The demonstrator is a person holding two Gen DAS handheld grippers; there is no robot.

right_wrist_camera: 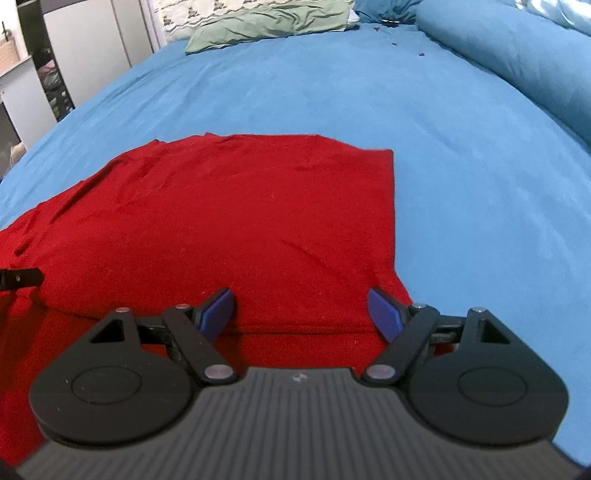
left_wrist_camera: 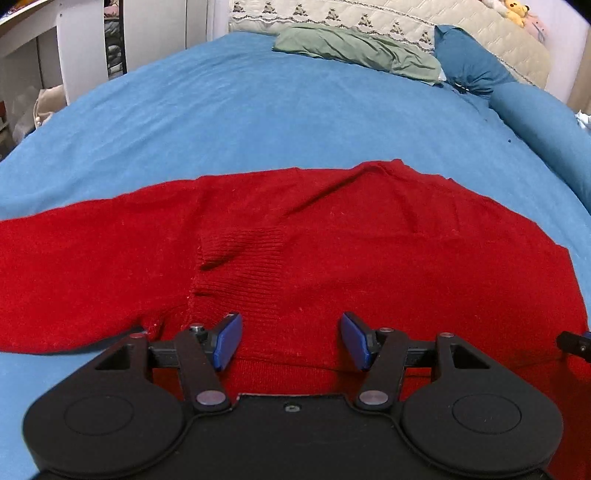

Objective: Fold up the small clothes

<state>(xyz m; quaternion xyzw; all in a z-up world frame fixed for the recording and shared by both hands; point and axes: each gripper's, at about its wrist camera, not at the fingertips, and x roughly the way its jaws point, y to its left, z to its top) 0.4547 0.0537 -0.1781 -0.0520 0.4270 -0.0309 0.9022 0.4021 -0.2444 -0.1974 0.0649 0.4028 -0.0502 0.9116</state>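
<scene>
Two grippers sit low over one red knit sweater (left_wrist_camera: 332, 236) that I have spread on the blue bedsheet (left_wrist_camera: 229, 122). My left gripper (left_wrist_camera: 291, 341) has its blue pads (left_wrist_camera: 227, 341) wide apart with nothing between them but the knit below; it hangs just above a folded edge near the sweater's closest hem. Ahead of it a ribbed cuff (left_wrist_camera: 243, 247) lies across the body of the garment, and a sleeve (left_wrist_camera: 74, 266) stretches out toward the left of that view. My right gripper (right_wrist_camera: 301, 314) is also spread open, empty, over the sweater's (right_wrist_camera: 229, 221) near right corner, with its right pad (right_wrist_camera: 386, 314) close to the garment's edge where red meets the sheet (right_wrist_camera: 461, 166). A fold line runs across the fabric just ahead of both sets of fingers. I can see the tip of the other gripper at the side edge of each view. At the head of the bed lie a crumpled green cloth (left_wrist_camera: 358, 51), a blue pillow (left_wrist_camera: 469, 62), a rolled blue duvet (right_wrist_camera: 517, 48) and a quilted cream headboard cover (left_wrist_camera: 406, 22) with a yellow plush toy (left_wrist_camera: 515, 11) on top.
</scene>
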